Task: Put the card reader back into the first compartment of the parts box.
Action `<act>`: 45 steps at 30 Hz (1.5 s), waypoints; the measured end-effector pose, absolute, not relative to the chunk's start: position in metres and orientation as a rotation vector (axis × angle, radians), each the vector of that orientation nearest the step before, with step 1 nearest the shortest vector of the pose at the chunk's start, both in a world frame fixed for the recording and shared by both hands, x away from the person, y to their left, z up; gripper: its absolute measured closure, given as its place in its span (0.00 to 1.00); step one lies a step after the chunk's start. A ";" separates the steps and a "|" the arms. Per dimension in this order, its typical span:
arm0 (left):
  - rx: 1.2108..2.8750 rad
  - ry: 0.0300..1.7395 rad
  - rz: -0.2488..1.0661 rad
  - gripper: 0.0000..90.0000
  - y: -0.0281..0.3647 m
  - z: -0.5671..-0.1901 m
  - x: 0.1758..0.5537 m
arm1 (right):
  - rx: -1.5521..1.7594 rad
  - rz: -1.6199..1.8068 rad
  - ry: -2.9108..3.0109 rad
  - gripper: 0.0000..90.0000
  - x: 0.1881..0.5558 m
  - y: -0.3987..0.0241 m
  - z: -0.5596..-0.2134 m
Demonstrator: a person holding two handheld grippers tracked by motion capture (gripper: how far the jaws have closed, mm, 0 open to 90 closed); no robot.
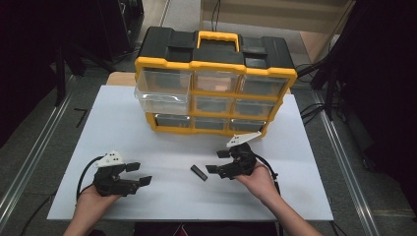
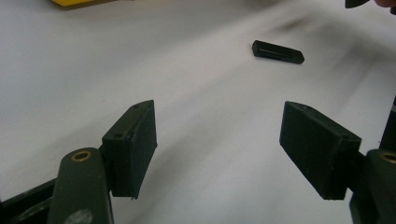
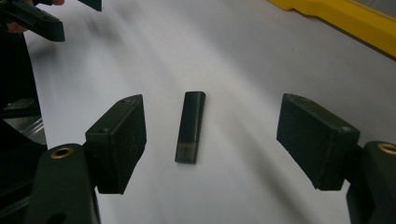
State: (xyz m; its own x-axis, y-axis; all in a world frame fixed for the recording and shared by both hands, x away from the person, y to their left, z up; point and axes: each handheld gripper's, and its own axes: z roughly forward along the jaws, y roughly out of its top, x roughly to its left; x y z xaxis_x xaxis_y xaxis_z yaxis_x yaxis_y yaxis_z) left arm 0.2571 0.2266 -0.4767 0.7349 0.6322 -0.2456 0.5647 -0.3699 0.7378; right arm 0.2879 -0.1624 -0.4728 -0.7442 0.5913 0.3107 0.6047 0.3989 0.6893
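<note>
A small flat black stick [image 1: 199,172] lies on the white table top [image 1: 162,196], near its middle front. My right gripper [image 1: 218,162] is open just to the right of it, jaws pointing left. In the right gripper view the stick [image 3: 190,127] lies on the table between the two open jaws, a little beyond their tips. My left gripper [image 1: 139,173] rests open at the front left, nothing between its jaws. From the left gripper view the stick [image 2: 278,52] sits farther off, up and to the right.
A black and yellow organiser case [image 1: 215,83] with clear drawers stands at the back of the table; its top-left drawer [image 1: 162,92] is pulled out. The yellow base of the case [image 3: 345,21] edges the right gripper view. Dark floor and rails flank the table.
</note>
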 end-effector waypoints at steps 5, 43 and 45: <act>2.063 0.901 0.097 0.32 0.227 -0.477 0.257 | -1.105 -1.291 -2.615 0.25 0.291 -0.154 -0.474; 2.064 0.894 0.088 0.32 0.227 -0.476 0.256 | -1.064 -1.145 -2.716 0.35 0.291 -0.110 -0.497; 2.064 0.895 0.088 0.32 0.227 -0.476 0.256 | -1.075 -1.135 -2.721 0.40 0.290 -0.110 -0.499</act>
State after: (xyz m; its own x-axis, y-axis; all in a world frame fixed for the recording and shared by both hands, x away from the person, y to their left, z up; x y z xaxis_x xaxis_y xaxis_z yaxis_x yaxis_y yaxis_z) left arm 0.2564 0.2270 -0.4760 0.7400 0.6242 -0.2506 0.5635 -0.3718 0.7378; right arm 0.2900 -0.1100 -0.4985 -0.7654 0.5926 0.2510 0.5953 0.5038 0.6259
